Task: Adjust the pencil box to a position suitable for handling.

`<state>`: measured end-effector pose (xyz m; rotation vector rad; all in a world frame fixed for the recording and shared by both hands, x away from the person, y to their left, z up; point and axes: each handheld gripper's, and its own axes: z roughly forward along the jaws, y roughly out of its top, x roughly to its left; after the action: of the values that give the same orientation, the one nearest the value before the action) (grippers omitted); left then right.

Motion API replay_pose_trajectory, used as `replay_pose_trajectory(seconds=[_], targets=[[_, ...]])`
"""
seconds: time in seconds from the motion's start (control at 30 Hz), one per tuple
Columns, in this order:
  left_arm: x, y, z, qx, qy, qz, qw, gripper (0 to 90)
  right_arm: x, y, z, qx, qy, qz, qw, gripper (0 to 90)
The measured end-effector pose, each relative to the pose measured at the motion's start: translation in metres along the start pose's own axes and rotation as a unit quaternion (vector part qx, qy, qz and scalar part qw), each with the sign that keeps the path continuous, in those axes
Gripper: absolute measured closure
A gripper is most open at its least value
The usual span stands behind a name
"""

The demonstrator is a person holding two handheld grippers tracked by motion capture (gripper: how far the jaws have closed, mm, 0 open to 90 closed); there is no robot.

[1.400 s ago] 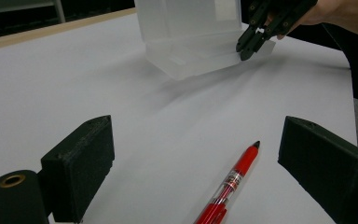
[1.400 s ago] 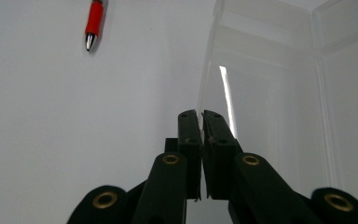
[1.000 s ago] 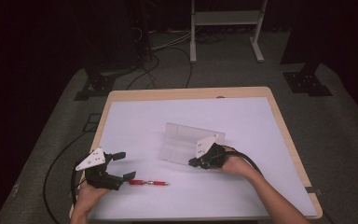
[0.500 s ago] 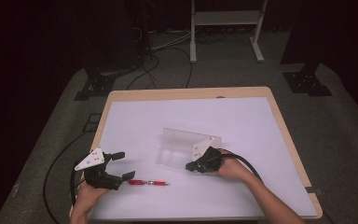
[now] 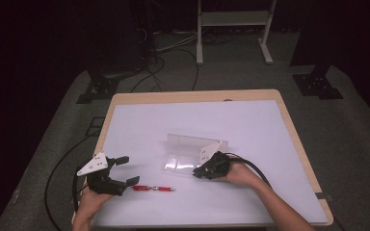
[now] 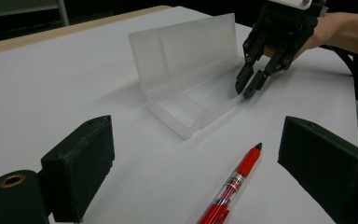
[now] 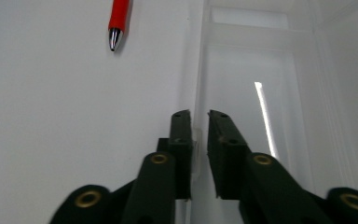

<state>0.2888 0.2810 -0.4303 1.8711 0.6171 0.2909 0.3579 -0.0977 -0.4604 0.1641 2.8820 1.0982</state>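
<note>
- The right hand-held gripper (image 7: 199, 116) straddles the front wall of the clear case (image 5: 192, 154). Its jaws have just been opening and now stand a narrow gap apart, the wall between them; whether the pads press, I cannot tell.
- Judged: keep that wall steadied so the open case stays put.
- The left hand-held gripper (image 5: 125, 169) stands wide and empty. The red pen (image 5: 153, 188) lies at its 3 o'clock on the bench (image 5: 250, 120): close squarely on the barrel.

Clear plastic case (image 5: 189, 155), lid open and upright, lies near the table's (image 5: 270, 125) centre; red pen (image 5: 154, 188) lies flat near the front edge.
</note>
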Motion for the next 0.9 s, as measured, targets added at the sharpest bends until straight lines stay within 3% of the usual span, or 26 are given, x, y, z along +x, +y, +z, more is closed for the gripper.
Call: replay_pose_trajectory(seconds=[0.3,0.37,0.63,0.67,0.9], targets=[[-0.001,0.000,0.004,0.009,-0.003,0.005,0.9999,9.8,-0.002,-0.005,-0.025,-0.035,-0.011,0.029,0.9989,54.9],[-0.001,0.000,0.004,0.010,-0.004,0.006,0.9999,9.9,-0.002,-0.010,-0.039,-0.049,-0.029,0.039,0.9976,46.6],[-0.002,0.000,0.007,0.017,-0.005,0.013,0.9998,9.9,-0.001,-0.031,-0.067,-0.066,-0.048,0.082,0.9933,39.0],[-0.003,0.001,0.008,0.020,-0.006,0.015,0.9997,10.2,0.000,-0.038,-0.073,-0.073,-0.053,0.095,0.9913,36.9],[-0.005,0.003,0.013,0.040,-0.009,0.024,0.9988,11.3,0.003,-0.060,-0.091,-0.086,-0.075,0.115,0.9868,34.6]])
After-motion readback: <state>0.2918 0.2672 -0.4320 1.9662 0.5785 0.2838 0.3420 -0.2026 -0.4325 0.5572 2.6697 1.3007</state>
